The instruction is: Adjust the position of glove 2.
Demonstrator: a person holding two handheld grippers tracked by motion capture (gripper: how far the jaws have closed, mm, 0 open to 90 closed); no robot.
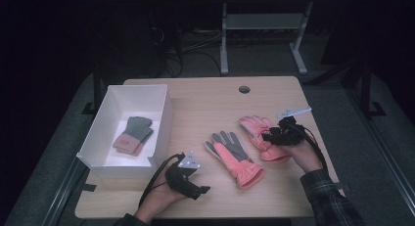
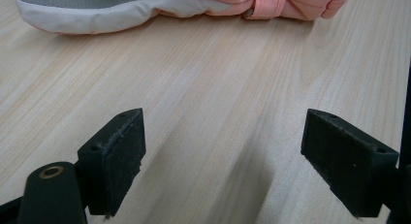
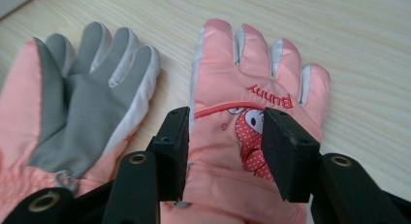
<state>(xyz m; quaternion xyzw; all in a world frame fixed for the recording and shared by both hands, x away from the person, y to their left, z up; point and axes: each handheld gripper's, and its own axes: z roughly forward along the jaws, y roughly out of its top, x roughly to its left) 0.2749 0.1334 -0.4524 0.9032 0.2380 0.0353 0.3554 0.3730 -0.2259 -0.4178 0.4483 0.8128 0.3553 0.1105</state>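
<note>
Right gripper (image 3: 225, 153): jaws straddle the pink glove (image 3: 252, 132) lying back-up on the surface (image 3: 368, 44); whether the pads press it, cannot tell. Grey-palmed glove (image 3: 87, 103) lies just beside one jaw. Left gripper (image 2: 223, 166): jaws wide apart, bare wood between, grey-palmed glove ahead.

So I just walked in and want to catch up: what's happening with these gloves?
A person holds a gripper in each hand at a wooden table. The right gripper straddles the pink Bunny glove, its hold unclear. The left gripper waits open near the palm-up pink glove. A knit pair lies in the white box.
</note>
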